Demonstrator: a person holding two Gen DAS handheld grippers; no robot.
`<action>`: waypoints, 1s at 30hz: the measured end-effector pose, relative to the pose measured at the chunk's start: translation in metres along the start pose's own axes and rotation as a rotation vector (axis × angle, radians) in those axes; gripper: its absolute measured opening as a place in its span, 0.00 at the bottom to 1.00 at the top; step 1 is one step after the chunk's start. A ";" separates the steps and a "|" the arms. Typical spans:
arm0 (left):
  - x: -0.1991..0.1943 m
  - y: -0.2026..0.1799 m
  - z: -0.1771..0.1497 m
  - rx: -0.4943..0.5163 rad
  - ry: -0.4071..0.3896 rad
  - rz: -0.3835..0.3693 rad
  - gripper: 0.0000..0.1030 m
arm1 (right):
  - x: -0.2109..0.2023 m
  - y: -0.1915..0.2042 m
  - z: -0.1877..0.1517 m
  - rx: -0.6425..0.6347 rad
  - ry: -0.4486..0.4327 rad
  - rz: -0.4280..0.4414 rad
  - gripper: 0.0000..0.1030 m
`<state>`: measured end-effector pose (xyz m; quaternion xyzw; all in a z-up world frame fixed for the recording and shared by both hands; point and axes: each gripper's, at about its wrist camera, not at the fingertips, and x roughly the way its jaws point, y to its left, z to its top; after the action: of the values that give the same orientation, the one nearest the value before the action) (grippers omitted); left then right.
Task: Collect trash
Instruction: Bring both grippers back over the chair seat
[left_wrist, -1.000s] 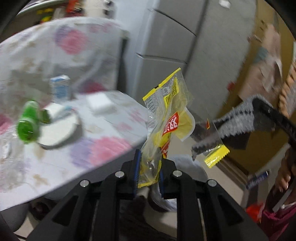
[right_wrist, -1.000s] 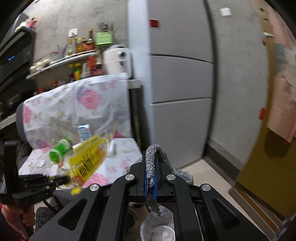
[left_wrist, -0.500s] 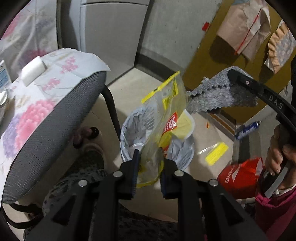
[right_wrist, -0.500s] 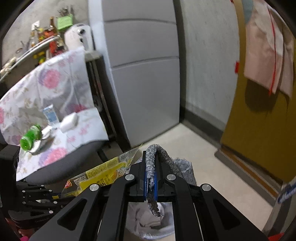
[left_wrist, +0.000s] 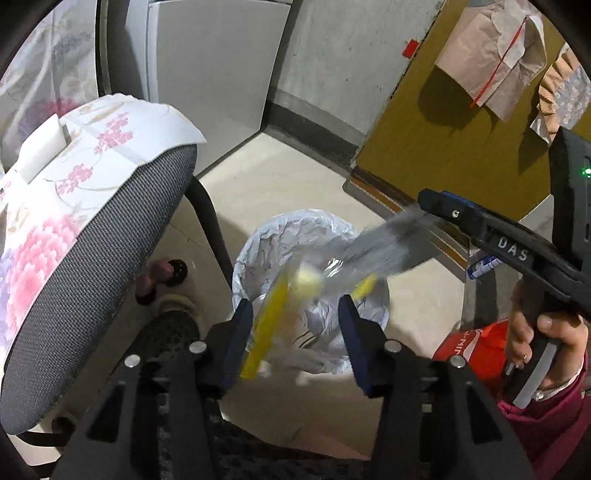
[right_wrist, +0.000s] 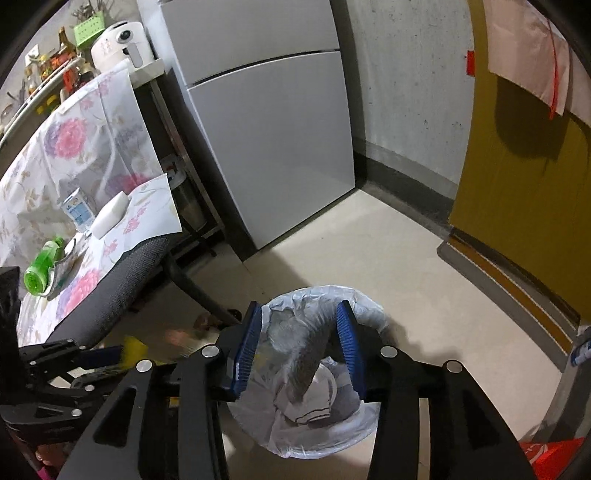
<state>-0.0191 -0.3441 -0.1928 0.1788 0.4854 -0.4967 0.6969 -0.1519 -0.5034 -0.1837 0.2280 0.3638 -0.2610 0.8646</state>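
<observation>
Left gripper (left_wrist: 295, 332): my jaws just opened, yellow wrapper (left_wrist: 267, 328) slipping free.
Right gripper (right_wrist: 301, 350): just opened, grey cloth (right_wrist: 301, 354) dropping.
Risk: wrapper (light) may drift past the bin (right_wrist: 365, 306).

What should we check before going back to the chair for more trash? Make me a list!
1. Left gripper let go: ok. Its jaws have just been opening; the blurred yellow wrapper is between them, no longer pinched.
2. Right gripper let go: ok. Its jaws have just been opening too; the gray cloth hangs loose between them.
3. Bin under both: ok, its lined mouth sits right below.
4. Wrapper and cloth landed inside: cannot tell, both are blurred in mid-air.
5. More trash on the chair: ok, a green bottle, small carton and white block wait there.
</observation>
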 end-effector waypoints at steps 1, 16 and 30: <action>-0.002 0.000 0.001 0.000 -0.006 -0.002 0.52 | -0.001 0.001 0.001 -0.005 -0.001 -0.008 0.46; -0.107 0.047 -0.029 -0.134 -0.227 0.163 0.52 | -0.050 0.064 0.030 -0.087 -0.165 0.097 0.46; -0.183 0.161 -0.069 -0.411 -0.358 0.437 0.65 | -0.017 0.225 0.063 -0.391 -0.168 0.312 0.71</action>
<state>0.0795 -0.1272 -0.1060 0.0444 0.3954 -0.2509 0.8824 0.0093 -0.3646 -0.0852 0.0874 0.2946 -0.0674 0.9492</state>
